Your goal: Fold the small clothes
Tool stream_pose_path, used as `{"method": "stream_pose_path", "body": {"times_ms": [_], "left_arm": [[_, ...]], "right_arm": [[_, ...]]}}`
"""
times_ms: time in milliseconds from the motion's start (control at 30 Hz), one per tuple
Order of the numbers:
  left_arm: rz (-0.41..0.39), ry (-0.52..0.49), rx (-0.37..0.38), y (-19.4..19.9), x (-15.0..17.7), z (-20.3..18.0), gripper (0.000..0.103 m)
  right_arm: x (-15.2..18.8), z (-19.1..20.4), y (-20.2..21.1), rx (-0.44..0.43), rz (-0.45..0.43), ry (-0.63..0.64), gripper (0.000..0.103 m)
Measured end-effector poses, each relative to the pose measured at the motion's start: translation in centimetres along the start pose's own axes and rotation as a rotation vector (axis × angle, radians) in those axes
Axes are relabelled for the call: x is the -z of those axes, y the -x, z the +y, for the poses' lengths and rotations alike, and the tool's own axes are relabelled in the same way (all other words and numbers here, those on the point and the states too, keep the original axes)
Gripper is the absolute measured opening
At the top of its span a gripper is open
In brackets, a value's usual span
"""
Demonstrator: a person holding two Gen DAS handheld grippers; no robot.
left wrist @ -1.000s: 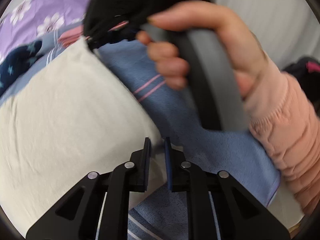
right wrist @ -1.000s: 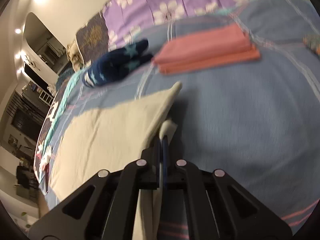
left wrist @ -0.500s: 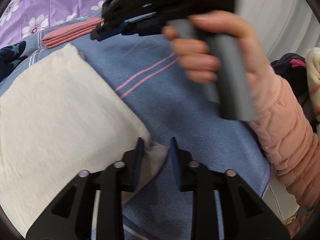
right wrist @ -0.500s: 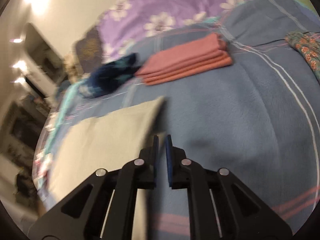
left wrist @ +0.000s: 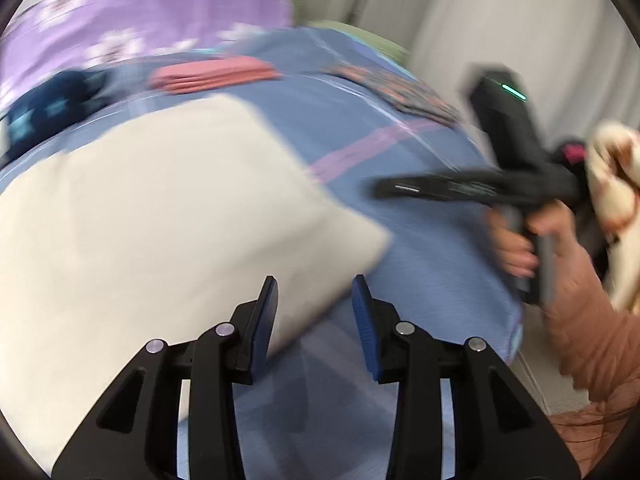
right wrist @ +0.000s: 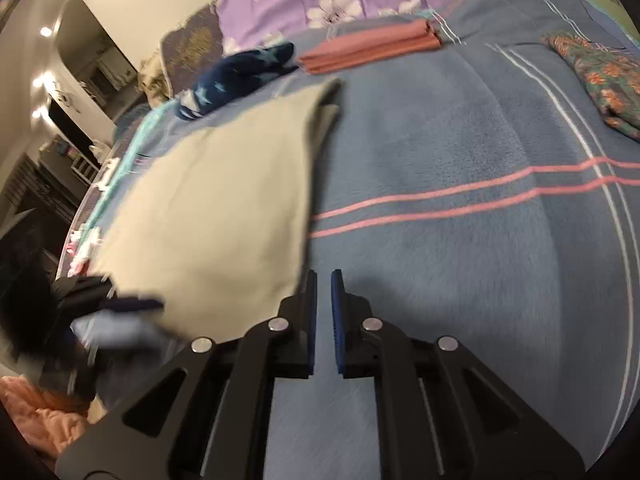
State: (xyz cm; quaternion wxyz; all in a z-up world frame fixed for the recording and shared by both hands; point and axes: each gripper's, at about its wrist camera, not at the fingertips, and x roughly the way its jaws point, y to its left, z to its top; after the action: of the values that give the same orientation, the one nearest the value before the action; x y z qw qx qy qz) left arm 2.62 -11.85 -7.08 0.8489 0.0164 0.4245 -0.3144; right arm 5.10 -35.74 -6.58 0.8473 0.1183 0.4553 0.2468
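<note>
The left black hand-held gripper (left wrist: pixel 314 304) has its blue-padded jaws spread wide, holding nothing. The right black hand-held gripper (right wrist: pixel 323 300) shows a narrow gap, also empty.

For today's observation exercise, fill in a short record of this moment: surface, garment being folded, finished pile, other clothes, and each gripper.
Surface: blue blanket with pink stripes
Garment being folded: cream cloth, lying flat, held by neither gripper
Finished pile: folded pink cloth beyond it
Other clothes: navy star-print garment; floral garment at right
Left gripper: jaws open, over the cream cloth's near corner
Right gripper: jaws slightly apart, empty
</note>
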Motion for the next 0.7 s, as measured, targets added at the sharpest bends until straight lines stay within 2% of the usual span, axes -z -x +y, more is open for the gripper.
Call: {"method": "stream_pose_path", "body": {"times_ms": [33, 100, 133, 167, 267, 300, 433, 467, 500, 600, 700], "left_arm": [[-0.014, 0.029, -0.028, 0.6, 0.3, 1.1, 0.041], [-0.042, 0.087, -0.109, 2.0, 1.4, 3.5, 0.050], [-0.052, 0.116, -0.156, 2.8, 2.0, 4.7, 0.051], [-0.060, 0.148, -0.196, 3.6, 2.4, 6.1, 0.051], [-0.109, 0.232, -0.272, 6.4, 3.8, 9.3, 0.052], [-0.141, 0.272, -0.310, 8.3, 4.7, 11.0, 0.054], [-0.230, 0.427, -0.441, 13.6, 8.0, 16.5, 0.054], [-0.247, 0.468, -0.476, 15.0, 9.0, 17.9, 0.050], [-0.260, 0.496, -0.495, 16.0, 10.0, 19.0, 0.037], [-0.295, 0.574, -0.501, 18.5, 12.8, 21.6, 0.018], [-0.310, 0.607, -0.454, 19.2, 14.7, 23.0, 0.013]], "right_arm": [[0.6, 0.9, 0.4, -0.034, 0.004, 0.025, 0.010], [1.5, 2.3, 0.1, -0.044, 0.030, 0.072, 0.021], [2.0, 2.9, -0.8, 0.024, 0.075, 0.111, 0.027], [2.6, 3.4, -1.8, 0.130, 0.119, 0.148, 0.027], [2.4, 5.5, -1.4, 0.259, 0.082, 0.214, 0.024], [2.1, 6.5, -0.7, 0.294, 0.040, 0.239, 0.025], [-0.1, 10.4, 0.3, 0.214, -0.053, 0.296, 0.026], [-0.7, 11.8, 0.0, 0.196, -0.057, 0.315, 0.030], [-0.9, 12.6, -0.2, 0.189, -0.057, 0.325, 0.031], [-1.6, 16.2, -2.4, 0.140, -0.032, 0.348, 0.035], [-3.6, 19.9, -6.2, 0.096, 0.000, 0.367, 0.037]]}}
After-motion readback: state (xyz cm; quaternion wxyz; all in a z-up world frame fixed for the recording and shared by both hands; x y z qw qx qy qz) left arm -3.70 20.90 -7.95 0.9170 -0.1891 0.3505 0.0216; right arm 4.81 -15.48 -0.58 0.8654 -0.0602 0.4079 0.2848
